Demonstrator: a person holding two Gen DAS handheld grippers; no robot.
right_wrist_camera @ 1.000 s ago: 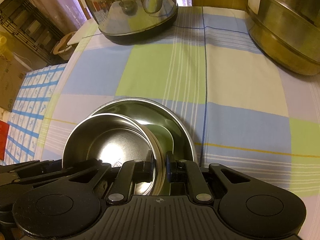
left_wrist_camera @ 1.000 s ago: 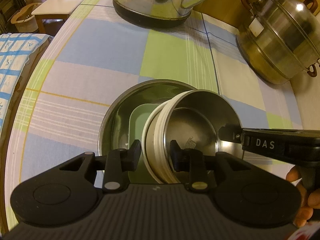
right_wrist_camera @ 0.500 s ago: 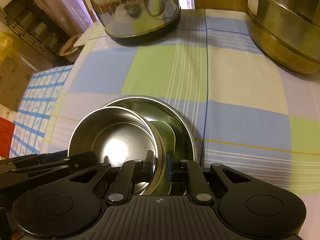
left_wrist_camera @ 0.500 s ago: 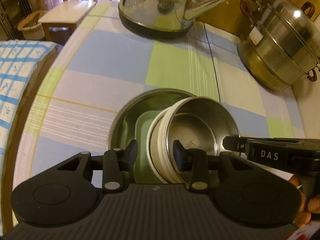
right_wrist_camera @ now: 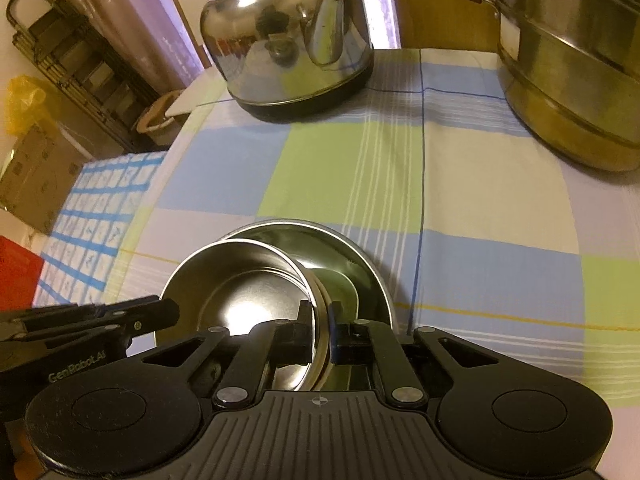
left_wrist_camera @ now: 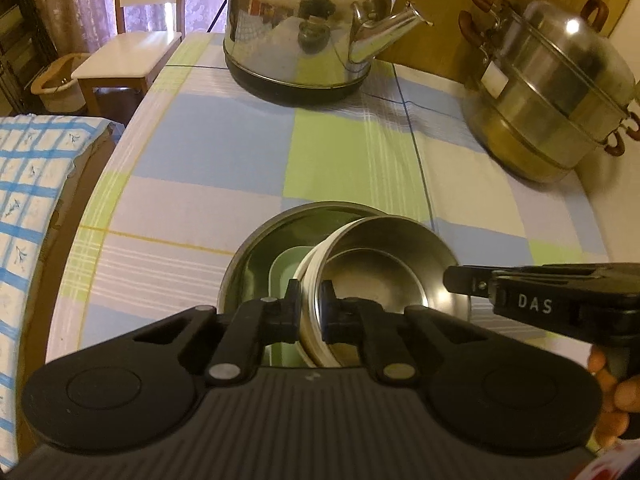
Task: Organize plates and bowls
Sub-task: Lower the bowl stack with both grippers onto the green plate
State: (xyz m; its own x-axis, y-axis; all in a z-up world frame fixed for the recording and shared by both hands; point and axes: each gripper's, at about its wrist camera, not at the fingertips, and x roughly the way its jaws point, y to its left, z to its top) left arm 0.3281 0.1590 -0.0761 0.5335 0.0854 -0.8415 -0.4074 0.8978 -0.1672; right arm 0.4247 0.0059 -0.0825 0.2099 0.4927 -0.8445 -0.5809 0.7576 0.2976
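Grippers from both sides clamp one small steel bowl with a white outer wall (left_wrist_camera: 384, 276): the left gripper (left_wrist_camera: 310, 312) has just closed on its near-left rim, the right gripper (right_wrist_camera: 320, 334) pinches the opposite rim. The bowl tilts inside a wide shallow steel basin (left_wrist_camera: 256, 256) on the checked tablecloth (left_wrist_camera: 224, 148), over a pale green dish (left_wrist_camera: 282, 276).

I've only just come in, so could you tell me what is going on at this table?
A person is sorting dishes with handheld tongs. Both the left tongs and the right tongs are shut on opposite sides of the rim of a small steel bowl, the left having just closed. The bowl sits tilted inside a wider steel basin, over a green dish.
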